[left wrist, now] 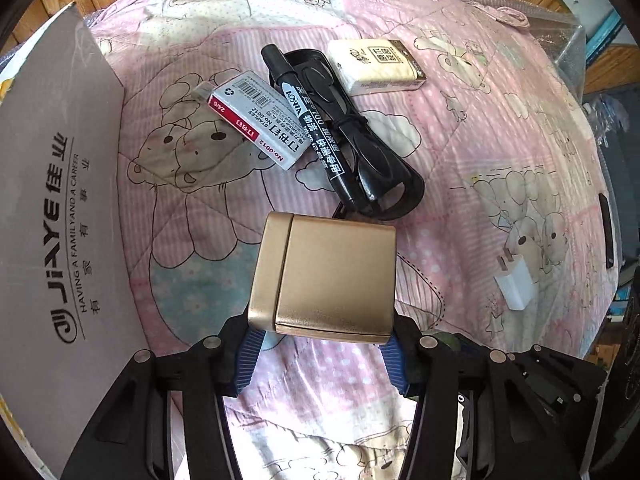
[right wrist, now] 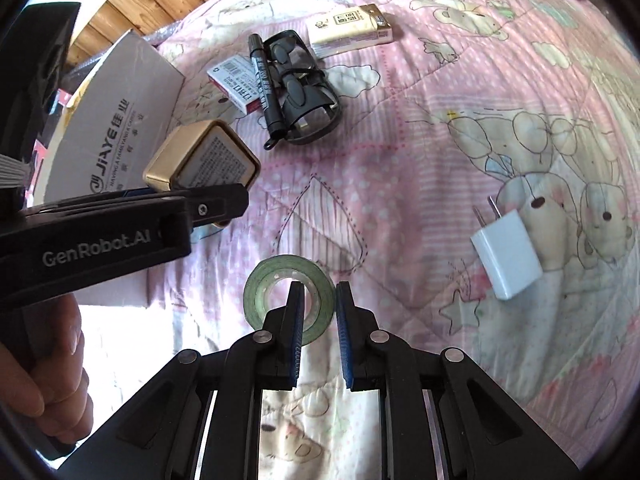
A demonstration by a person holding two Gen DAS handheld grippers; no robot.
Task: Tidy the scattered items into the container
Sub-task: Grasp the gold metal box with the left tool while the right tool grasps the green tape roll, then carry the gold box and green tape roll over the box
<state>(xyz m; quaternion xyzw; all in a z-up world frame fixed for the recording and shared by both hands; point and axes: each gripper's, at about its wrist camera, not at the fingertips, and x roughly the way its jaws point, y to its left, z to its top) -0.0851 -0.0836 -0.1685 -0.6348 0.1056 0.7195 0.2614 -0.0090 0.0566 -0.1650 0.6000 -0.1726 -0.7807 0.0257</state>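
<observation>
A gold box (left wrist: 328, 280), green tape roll (right wrist: 289, 300), white charger (right wrist: 506, 256) — on a pink bear-print quilt (right wrist: 440, 120).

The left wrist view looks steeply down from close above the pink quilt (left wrist: 460, 128), the grey cardboard box (left wrist: 52, 208) at its left edge; the right wrist view looks down from slightly further right; both share the marker (left wrist: 316, 124), glasses (right wrist: 308, 92) and white charger (right wrist: 506, 254).
</observation>
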